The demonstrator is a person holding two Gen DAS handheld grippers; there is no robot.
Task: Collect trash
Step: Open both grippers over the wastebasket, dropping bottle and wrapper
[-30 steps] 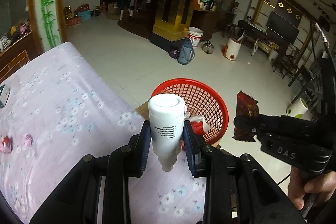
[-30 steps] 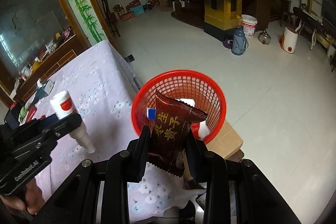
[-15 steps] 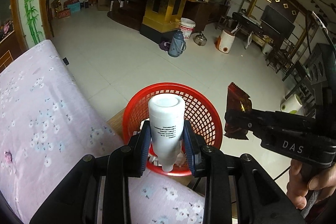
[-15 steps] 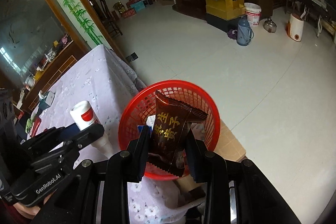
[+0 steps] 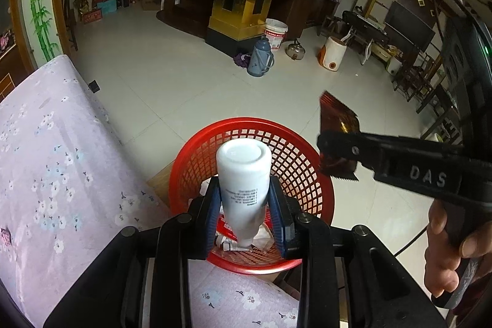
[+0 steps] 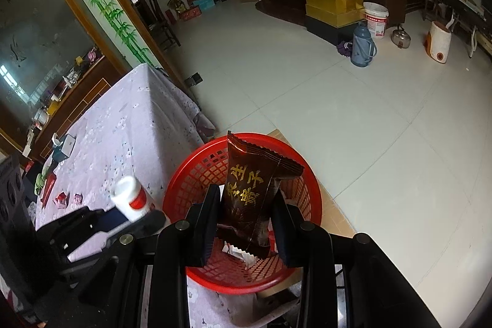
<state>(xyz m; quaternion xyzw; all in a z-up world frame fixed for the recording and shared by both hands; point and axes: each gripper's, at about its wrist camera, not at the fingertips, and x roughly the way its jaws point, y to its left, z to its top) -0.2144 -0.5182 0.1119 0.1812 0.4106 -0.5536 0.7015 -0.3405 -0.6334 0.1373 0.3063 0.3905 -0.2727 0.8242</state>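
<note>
A red mesh basket (image 5: 187, 171) (image 6: 180, 185) stands just off the table's edge, with paper and wrapper scraps inside. My left gripper (image 5: 246, 205) is shut on a white plastic bottle (image 5: 244, 174), its cap end down, directly above the basket. In the right wrist view the same bottle (image 6: 132, 199) shows a red label, at the basket's left rim. My right gripper (image 6: 246, 220) is shut on a dark brown snack wrapper (image 6: 250, 189) with gold characters, hanging over the basket's middle. From the left wrist view the wrapper (image 5: 336, 116) sits above the basket's right rim.
A lilac floral tablecloth (image 6: 123, 128) covers the table left of the basket; small red wrappers (image 6: 61, 199) and a box lie further back on it. The basket rests on a cardboard box (image 6: 332, 214). A hand (image 5: 452, 251) holds the right gripper. A thermos (image 5: 259, 60) and bucket stand far across the floor.
Both grippers have moved forward off the table until they hang over the basket. The bottle and the wrapper stay gripped as before.
</note>
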